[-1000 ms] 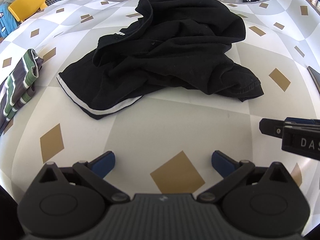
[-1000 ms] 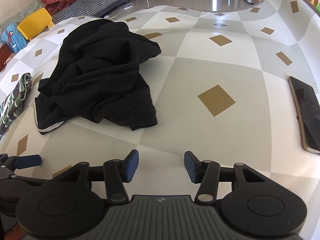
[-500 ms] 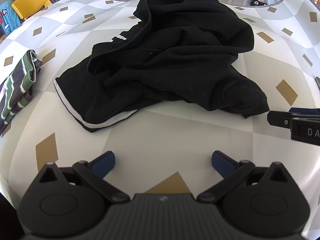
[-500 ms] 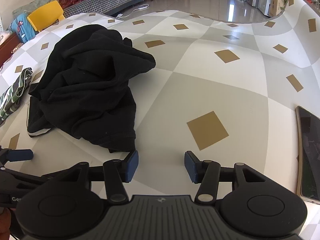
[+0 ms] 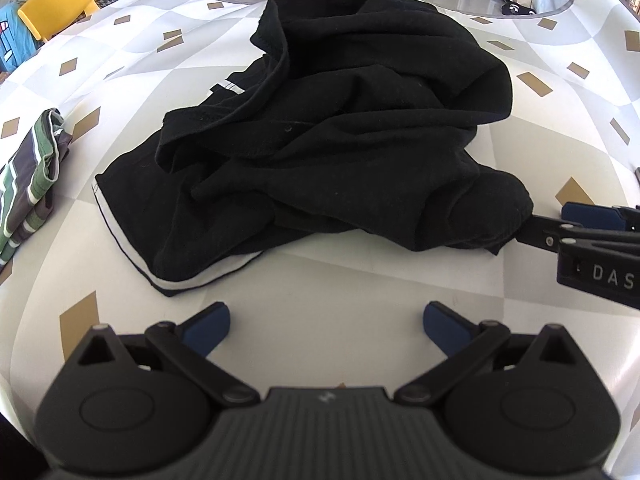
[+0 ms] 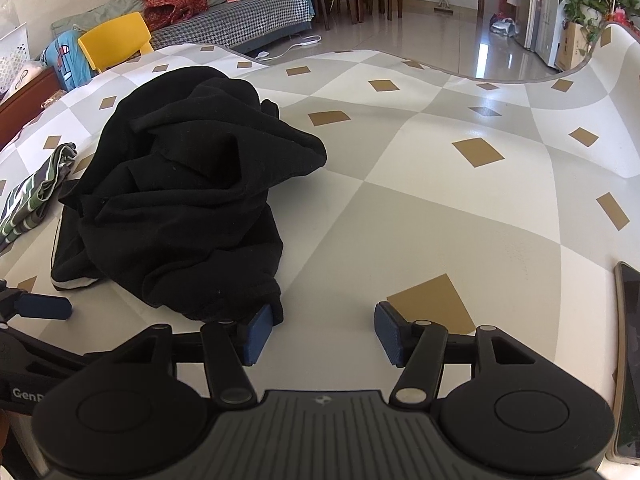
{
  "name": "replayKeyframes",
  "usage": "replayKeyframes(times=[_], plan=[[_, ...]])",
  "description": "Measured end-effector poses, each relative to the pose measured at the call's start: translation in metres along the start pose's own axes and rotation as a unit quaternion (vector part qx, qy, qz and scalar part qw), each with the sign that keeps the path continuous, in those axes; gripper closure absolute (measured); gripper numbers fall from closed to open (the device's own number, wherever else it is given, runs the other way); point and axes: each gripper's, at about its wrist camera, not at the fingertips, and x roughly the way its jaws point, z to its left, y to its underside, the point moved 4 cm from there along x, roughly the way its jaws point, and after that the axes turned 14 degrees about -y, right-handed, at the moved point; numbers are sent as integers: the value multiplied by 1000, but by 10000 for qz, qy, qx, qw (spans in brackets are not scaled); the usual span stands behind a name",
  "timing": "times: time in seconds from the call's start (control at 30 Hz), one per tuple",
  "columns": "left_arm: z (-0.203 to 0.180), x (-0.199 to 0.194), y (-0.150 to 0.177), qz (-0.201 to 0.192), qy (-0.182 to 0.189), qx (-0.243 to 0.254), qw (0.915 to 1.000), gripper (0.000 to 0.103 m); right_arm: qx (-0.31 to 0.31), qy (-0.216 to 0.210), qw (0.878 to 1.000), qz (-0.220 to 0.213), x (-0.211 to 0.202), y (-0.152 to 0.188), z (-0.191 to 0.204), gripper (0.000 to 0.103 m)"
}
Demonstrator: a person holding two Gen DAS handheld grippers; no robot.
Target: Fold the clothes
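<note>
Both my tools at the black garment's near edge

My right tool [image 6: 322, 332] is opening, its left pad touching the black garment [image 6: 180, 208]; my left tool [image 5: 326, 322] stands wide and empty. The garment lies crumpled on the bench [image 6: 420, 220].

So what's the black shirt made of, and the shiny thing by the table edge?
The black garment looks like soft, matte knitted cotton: it slumps in floppy folds and shows a fine knit texture, though the exact fibre cannot be told. The phone looks like glossy dark glass with a metallic-looking rim: its face is smooth and reflective.
</note>
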Motion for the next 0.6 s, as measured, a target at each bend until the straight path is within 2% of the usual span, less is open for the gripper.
replayKeyframes(times=[0.27, 0.6], plan=[[3, 5, -8, 31, 2, -9, 10000, 0, -264, 68, 9990, -367, 15, -9, -4, 45], [14, 16, -23, -95, -30, -162, 9998, 0, -476, 138, 9960, -741, 33, -20, -6, 36]])
